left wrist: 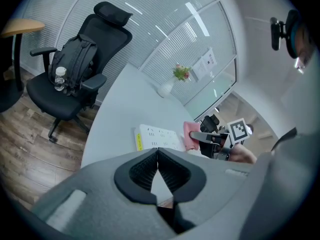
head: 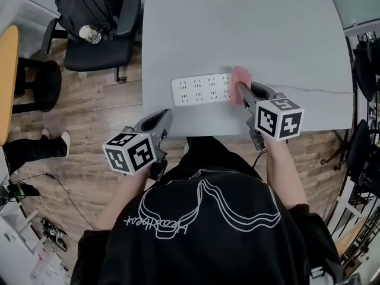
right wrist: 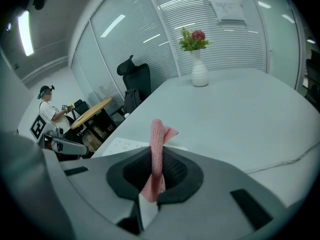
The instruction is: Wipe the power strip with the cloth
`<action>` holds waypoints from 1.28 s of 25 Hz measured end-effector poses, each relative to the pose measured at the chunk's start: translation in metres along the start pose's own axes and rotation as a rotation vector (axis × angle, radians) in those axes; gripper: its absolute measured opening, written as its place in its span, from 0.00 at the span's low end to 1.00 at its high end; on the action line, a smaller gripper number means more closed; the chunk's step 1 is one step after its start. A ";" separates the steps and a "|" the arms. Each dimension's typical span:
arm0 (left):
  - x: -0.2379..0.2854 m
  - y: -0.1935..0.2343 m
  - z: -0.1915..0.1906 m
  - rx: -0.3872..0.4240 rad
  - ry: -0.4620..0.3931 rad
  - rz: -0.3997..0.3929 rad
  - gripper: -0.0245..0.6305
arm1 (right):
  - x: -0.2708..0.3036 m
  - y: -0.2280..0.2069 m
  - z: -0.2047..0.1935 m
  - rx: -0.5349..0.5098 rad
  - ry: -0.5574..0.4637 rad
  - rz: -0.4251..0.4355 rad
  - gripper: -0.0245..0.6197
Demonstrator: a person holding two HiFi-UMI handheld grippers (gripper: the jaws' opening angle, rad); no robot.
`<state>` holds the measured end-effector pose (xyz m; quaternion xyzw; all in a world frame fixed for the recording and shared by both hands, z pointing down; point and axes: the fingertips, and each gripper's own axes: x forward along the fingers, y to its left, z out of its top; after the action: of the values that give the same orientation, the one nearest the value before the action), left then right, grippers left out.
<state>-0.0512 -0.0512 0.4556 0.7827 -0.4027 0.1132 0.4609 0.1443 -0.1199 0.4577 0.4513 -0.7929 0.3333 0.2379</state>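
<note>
White power strip (head: 202, 89) flat on the grey table (head: 237, 28), long side along the near edge and set just back from it; rows of socket slots on top, and a yellow label on its left end, seen in the left gripper view. Pink cloth (head: 240, 82) at the strip's right end, touching it, pinched in the closed jaws of the right gripper (head: 241, 89), with a fold standing up past the pads and a flap hanging below. Left gripper (head: 161, 119) at the table's near left corner, close to the strip's left end without touching, jaws pressed together on nothing. Beyond the strip, broad bare table up to a white vase (right wrist: 199, 69) of flowers at the far side. Right of the cloth, a thin line across the top to the right edge; cord or seam, cannot tell. Left of the table, wood floor (head: 89, 117) and a black chair (head: 101, 49) carrying a backpack (head: 89, 5) and a bottle (head: 90, 34), close by the table's left edge.
</note>
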 end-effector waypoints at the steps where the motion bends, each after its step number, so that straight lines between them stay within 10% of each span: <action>1: -0.003 0.002 0.000 -0.005 -0.005 0.006 0.06 | 0.003 0.006 0.003 -0.008 -0.001 0.013 0.10; 32: -0.073 0.067 -0.004 -0.141 -0.114 0.128 0.06 | 0.097 0.168 -0.008 -0.259 0.170 0.279 0.10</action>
<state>-0.1465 -0.0264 0.4600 0.7263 -0.4843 0.0690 0.4828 -0.0484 -0.1063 0.4764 0.2732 -0.8610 0.2951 0.3115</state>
